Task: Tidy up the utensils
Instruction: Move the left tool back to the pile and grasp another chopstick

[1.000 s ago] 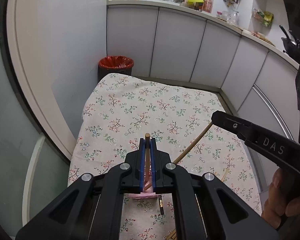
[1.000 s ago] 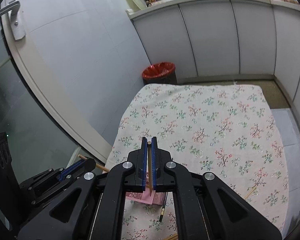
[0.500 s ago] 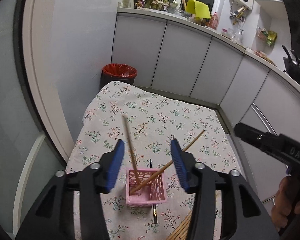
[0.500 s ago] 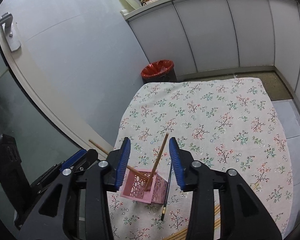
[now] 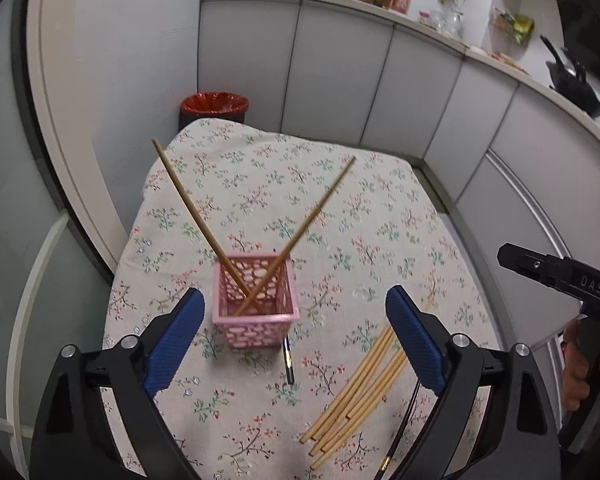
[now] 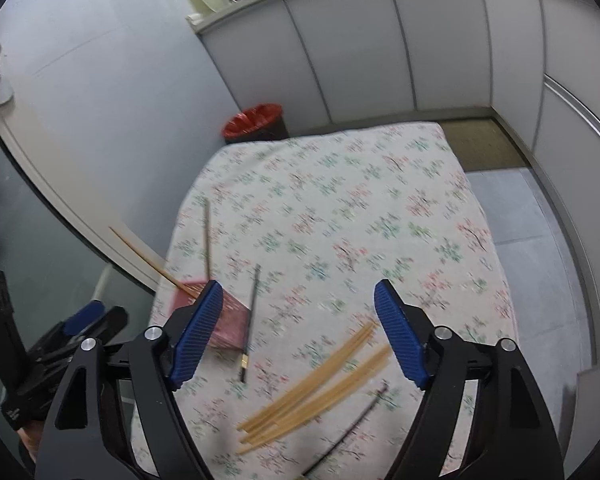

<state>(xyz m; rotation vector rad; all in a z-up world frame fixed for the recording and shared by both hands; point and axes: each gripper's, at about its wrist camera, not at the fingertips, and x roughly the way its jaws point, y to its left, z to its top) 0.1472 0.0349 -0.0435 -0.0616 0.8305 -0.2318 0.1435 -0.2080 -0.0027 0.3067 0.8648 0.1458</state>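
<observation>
A pink lattice basket (image 5: 256, 304) stands on the floral tablecloth (image 5: 300, 208) with two brown chopsticks (image 5: 204, 224) crossed inside it, leaning out left and right. My left gripper (image 5: 296, 332) hovers just in front of it, jaws opening wide, nothing between them. A bundle of several pale bamboo chopsticks (image 5: 360, 392) lies to the right; a dark chopstick (image 5: 288, 360) lies beside the basket. In the blurred right wrist view, my right gripper (image 6: 300, 332) is opening above the bamboo chopsticks (image 6: 312, 384), empty, with the basket (image 6: 228, 320) at its left finger.
A red-lined bin (image 5: 214, 106) stands beyond the table's far edge, by white cabinets (image 5: 340, 88). Another dark chopstick (image 6: 352, 428) lies near the front edge. A hand (image 5: 580, 364) holds the right gripper at the left view's right side.
Both grippers were shut on a chopstick each; they opened, and both sticks now stand in the pink basket. Both grippers pulled back, the right one swinging right over the bamboo bundle.
</observation>
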